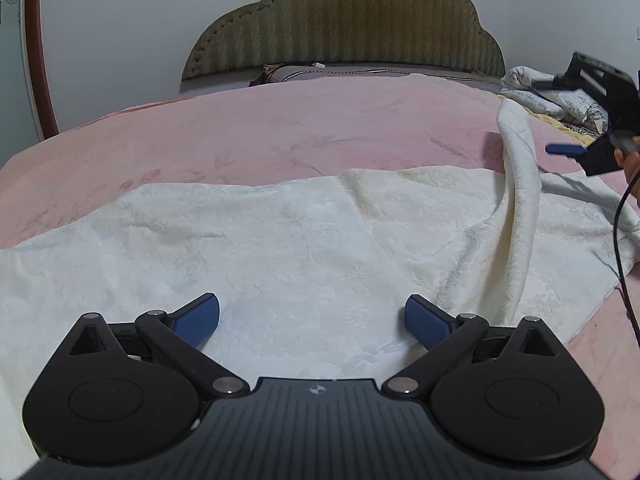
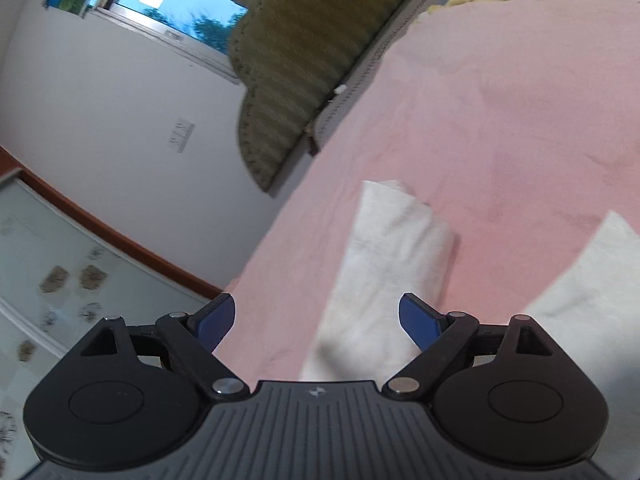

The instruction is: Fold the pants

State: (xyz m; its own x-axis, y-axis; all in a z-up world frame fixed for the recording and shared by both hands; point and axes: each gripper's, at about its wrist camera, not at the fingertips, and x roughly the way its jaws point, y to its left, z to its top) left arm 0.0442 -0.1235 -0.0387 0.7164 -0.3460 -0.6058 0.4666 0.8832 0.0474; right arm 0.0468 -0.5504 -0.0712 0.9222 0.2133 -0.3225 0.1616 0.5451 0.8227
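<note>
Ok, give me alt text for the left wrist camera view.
Open left tongs hover over white pants spread on a pink blanket. One pant leg is folded across at right, near the right tongs; a padded headboard stands behind.

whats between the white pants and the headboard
In the left wrist view, only bare pink bedspread lies between the white pants and the headboard, with a pillow edge at its foot.

Left wrist view low over the pants (image 1: pixel 280 240), facing the headboard (image 1: pixel 344 28); right wrist view rolled, sharing both
</note>
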